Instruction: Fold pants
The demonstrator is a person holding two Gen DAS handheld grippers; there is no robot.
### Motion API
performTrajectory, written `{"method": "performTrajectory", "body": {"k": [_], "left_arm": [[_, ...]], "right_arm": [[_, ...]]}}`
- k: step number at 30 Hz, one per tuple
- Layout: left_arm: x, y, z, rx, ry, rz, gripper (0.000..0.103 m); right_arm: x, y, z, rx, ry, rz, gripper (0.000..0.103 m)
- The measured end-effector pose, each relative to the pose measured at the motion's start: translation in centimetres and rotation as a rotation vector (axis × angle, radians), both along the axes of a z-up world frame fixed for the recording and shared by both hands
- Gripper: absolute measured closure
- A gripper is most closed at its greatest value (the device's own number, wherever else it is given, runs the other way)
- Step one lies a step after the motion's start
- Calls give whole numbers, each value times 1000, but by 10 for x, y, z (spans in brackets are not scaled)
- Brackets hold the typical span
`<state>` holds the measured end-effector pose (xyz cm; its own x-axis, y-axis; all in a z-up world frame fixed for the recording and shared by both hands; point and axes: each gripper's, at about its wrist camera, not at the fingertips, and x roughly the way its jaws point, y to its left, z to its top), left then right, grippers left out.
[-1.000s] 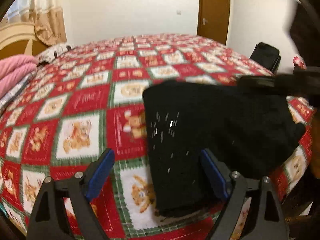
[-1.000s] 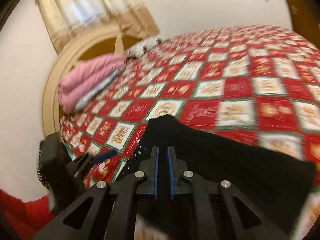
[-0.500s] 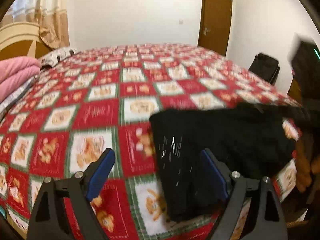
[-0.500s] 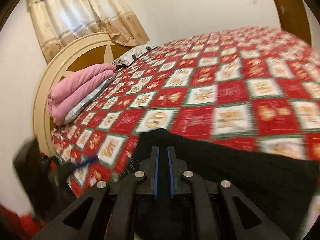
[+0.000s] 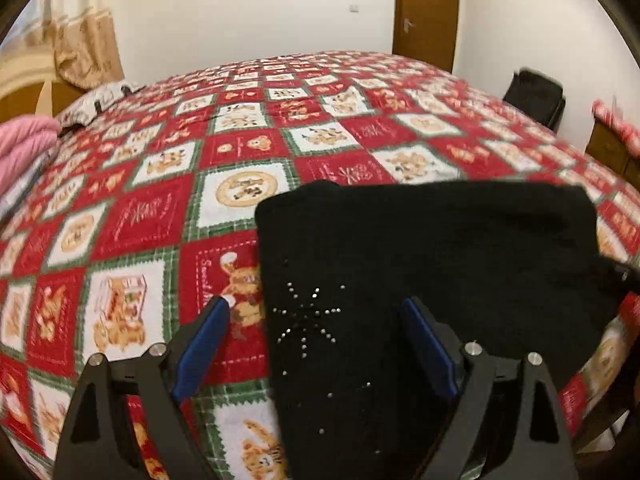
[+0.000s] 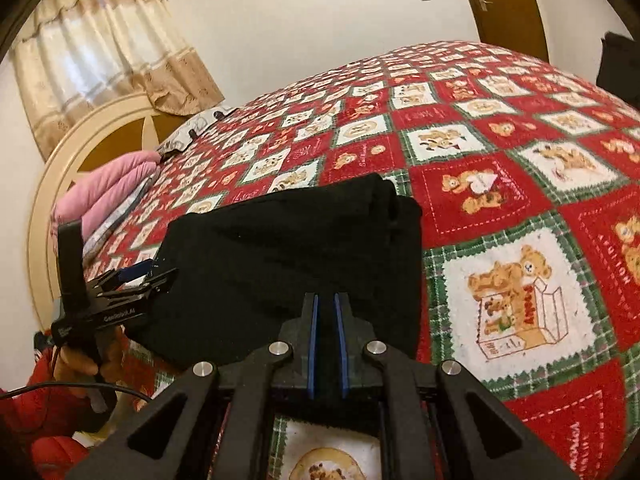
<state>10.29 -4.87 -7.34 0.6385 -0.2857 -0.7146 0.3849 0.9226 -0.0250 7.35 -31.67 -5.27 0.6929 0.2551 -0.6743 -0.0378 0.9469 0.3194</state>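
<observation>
The black pants (image 5: 420, 264) lie folded into a compact rectangle near the bed's front edge, with a rhinestone star on the near part. They also show in the right wrist view (image 6: 288, 248). My left gripper (image 5: 316, 328) is open and empty, its blue pads straddling the pants' left edge just above them. It also shows at the left of the right wrist view (image 6: 136, 276). My right gripper (image 6: 325, 312) has its jaws nearly shut, a narrow gap between the pads, at the pants' near edge; whether cloth is pinched is unclear.
The bed wears a red, white and green teddy-bear quilt (image 5: 248, 148). Pink bedding (image 6: 108, 196) lies by the round headboard (image 6: 60, 176). A black bag (image 5: 536, 96) stands past the bed's far right side. A brown door (image 5: 426, 12) is behind.
The right gripper has swung from the pants' far side to the near edge. The pants now lie flatter and squarer. The left gripper stayed open and drew slightly closer.
</observation>
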Motion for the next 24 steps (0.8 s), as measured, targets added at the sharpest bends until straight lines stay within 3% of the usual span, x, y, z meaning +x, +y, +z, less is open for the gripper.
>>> {"method": "performTrajectory", "body": {"k": [4,6,11,15,18,20,21,22,24], "left_arm": [[-7,2,15,7,-44,6,12],[-12,2,20,0,-70,-11,12],[-10,-8,9,28,-37,-25,12],[-10,0,9,27,-31,-9,12],[-9,14,18,4,-50,16,12],[-4,25,22,-28,-48,39,11],[-1,28,24,-38,-42,51,10],[1,31,24,-44,-36,58,10],[10,36,24,-64,-12,75,10]], "right_arm": [[-15,5,30,-16,-57,40,94],[-25,9,36,-21,-42,82,94],[-34,2,7,-67,67,40,94],[-32,-8,5,36,70,3,94],[-34,-20,28,97,-12,-40,94],[-32,-32,35,148,-43,-69,73],[-30,-35,35,161,-45,-82,41],[-25,-41,35,168,-48,-122,23],[-19,-48,33,195,-73,-155,22]]}}
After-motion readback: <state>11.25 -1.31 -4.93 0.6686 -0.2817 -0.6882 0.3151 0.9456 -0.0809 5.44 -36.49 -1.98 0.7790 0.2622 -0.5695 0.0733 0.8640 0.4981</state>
